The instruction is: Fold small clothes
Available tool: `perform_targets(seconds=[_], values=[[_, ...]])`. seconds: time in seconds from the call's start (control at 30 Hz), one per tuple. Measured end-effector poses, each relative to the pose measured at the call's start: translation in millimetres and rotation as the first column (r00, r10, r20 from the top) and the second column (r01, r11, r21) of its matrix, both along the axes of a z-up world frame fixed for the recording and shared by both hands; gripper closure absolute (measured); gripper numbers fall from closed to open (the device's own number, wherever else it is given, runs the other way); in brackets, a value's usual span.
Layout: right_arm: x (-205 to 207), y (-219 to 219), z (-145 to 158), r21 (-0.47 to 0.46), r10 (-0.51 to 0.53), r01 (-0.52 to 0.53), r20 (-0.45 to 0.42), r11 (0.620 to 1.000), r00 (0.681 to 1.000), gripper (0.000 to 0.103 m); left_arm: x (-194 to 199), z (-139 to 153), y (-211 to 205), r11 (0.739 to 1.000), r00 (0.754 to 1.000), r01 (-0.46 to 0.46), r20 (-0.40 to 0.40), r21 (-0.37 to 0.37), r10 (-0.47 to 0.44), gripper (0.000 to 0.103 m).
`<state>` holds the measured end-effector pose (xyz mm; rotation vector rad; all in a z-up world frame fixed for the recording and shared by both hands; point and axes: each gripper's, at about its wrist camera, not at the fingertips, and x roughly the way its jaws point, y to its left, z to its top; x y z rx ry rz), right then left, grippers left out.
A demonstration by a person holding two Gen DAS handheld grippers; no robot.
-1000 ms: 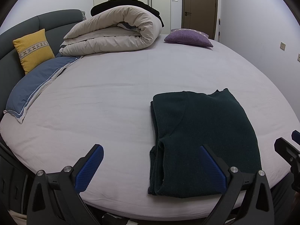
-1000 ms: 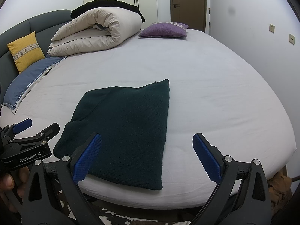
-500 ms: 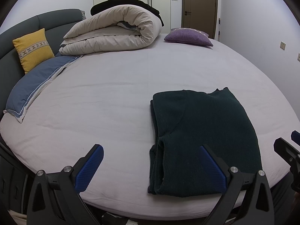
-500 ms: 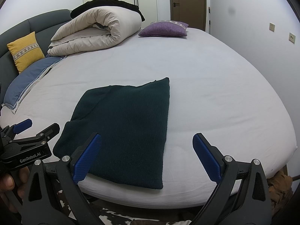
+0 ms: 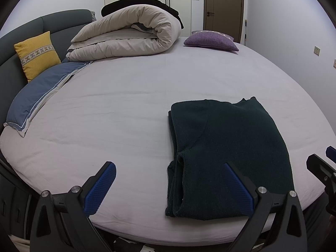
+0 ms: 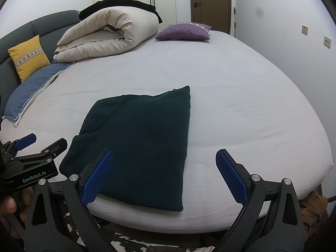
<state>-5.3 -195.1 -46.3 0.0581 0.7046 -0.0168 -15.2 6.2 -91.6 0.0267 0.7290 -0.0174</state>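
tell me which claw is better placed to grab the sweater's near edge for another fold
Probably the right claw. It is open, and its left finger already overlaps the folded dark green sweater near its front edge. The left claw is also open but centred over bare sheet beside it.

You are facing a bed (image 5: 126, 105) covered by a pale lilac sheet, which is lying smooth with a few faint creases. A folded dark green sweater (image 5: 226, 151) is lying flat on the sheet near the front edge of the bed, its folded side facing left in the left wrist view. At the far end, a rolled beige duvet (image 5: 130, 35) is resting on the mattress, and a purple cushion (image 5: 210, 41) is lying just to its right. Along the left side, a blue pillow (image 5: 40, 96) is lying flat at the edge, and a yellow cushion (image 5: 36, 54) is leaning against the grey headboard (image 5: 54, 25) behind it.
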Motion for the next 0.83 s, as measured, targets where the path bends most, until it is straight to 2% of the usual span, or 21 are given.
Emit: perform_targets(seconds=[0.83], values=[[0, 0, -3, 0.005, -0.001, 0.001, -0.007, 1.0, 1.0, 0.004, -15, -7, -3, 1.0, 1.0, 0.012, -0.001, 0.004, -0.012, 0.0]])
